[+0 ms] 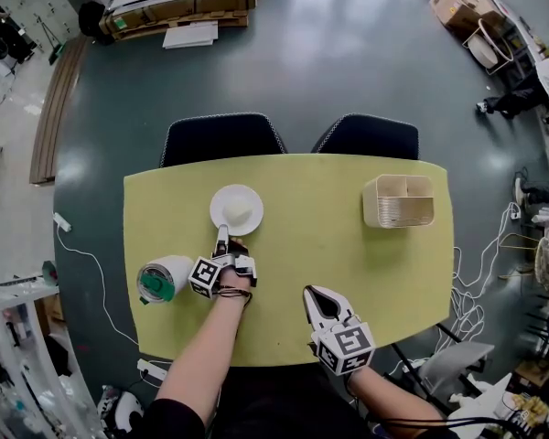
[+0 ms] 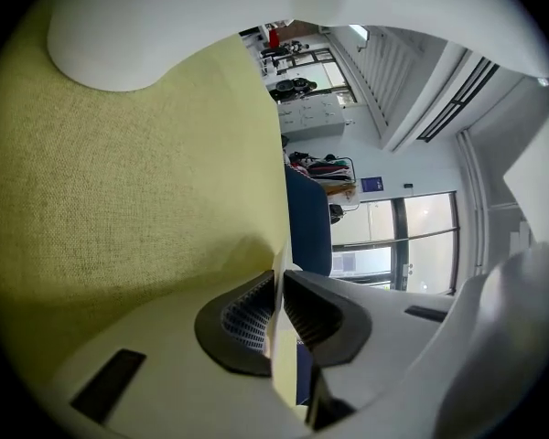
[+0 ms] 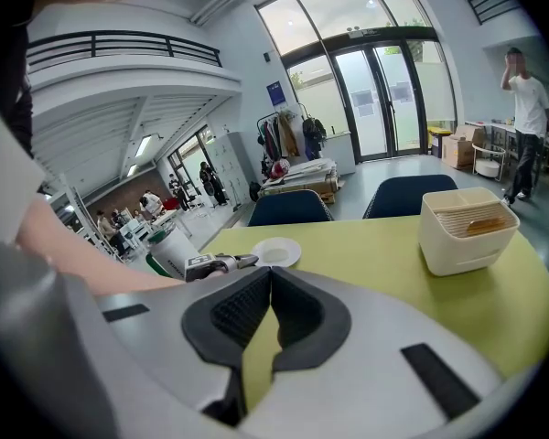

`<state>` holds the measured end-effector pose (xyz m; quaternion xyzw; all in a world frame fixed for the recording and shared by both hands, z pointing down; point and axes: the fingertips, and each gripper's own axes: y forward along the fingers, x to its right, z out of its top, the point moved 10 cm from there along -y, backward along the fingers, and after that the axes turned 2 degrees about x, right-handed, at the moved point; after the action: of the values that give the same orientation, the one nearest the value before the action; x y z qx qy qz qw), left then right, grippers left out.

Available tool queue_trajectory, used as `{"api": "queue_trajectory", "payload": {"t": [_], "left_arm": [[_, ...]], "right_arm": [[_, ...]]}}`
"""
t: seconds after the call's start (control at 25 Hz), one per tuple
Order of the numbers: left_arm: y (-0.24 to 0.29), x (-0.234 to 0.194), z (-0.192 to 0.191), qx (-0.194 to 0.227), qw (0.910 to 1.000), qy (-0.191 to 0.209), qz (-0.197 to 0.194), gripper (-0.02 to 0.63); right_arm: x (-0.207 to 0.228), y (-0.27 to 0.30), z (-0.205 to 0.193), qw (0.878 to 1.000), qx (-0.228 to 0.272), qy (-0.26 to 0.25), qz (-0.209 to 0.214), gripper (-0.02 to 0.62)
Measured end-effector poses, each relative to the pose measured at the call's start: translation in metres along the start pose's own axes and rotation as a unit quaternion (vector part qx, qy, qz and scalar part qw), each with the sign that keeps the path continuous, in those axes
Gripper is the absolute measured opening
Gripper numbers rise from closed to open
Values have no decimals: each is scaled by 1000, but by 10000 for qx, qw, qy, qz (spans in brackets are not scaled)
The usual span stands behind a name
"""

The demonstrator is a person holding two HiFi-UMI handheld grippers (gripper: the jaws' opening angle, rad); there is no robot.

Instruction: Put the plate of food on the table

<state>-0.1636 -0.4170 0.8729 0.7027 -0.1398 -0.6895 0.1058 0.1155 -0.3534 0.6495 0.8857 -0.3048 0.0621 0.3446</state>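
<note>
The white plate [image 1: 216, 201] sat on the yellow-green bench [image 1: 293, 245], left of its middle and towards the far edge, with a pale rounded piece of food [image 1: 239, 212] on it. The left tool [image 1: 222, 236] pointed at the plate's near rim from the person's side, its tip right at that rim; whether it touched could not be told. In the left gripper view its pads were drawn together to a bare slit with nothing pinched between them, and the plate lay just ahead of them. The right tool [image 1: 309, 293] hung over the bench near the front edge, well apart from the plate, its pads pressed together at the tips and empty. A white and green cylinder [image 1: 163, 279] lay on its side just left of the left tool. A cream holder [image 1: 399, 201] with two compartments stood on the bench's right part. Two dark blue chairs [image 1: 221, 138] stood behind the far edge.
</note>
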Motion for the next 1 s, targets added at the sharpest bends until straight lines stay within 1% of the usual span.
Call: {"api": "queue_trajectory", "payload": {"t": [0.12, 0.32, 0.44, 0.52, 0.76, 1.0], "left_arm": [[0, 1, -1, 59, 9999, -36, 150, 47], [-3, 2, -5, 124, 9989, -135, 422, 163], [-4, 3, -7, 214, 9979, -91, 607, 209], [-6, 6, -8, 276, 9971, -25, 711, 227], [-13, 13, -11, 493, 9896, 208, 1334, 232], [-25, 22, -8, 631, 9799, 491, 1826, 241]], "right_arm": [[1, -2, 0, 10000, -1, -18, 12, 12], [1, -5, 1, 10000, 42, -32, 44, 12], [2, -4, 1, 9999, 58, -52, 66, 12], [2, -5, 1, 9999, 68, -74, 79, 12], [1, -8, -2, 9999, 78, -85, 101, 12], [-1, -10, 2, 9998, 126, -98, 109, 12]]}}
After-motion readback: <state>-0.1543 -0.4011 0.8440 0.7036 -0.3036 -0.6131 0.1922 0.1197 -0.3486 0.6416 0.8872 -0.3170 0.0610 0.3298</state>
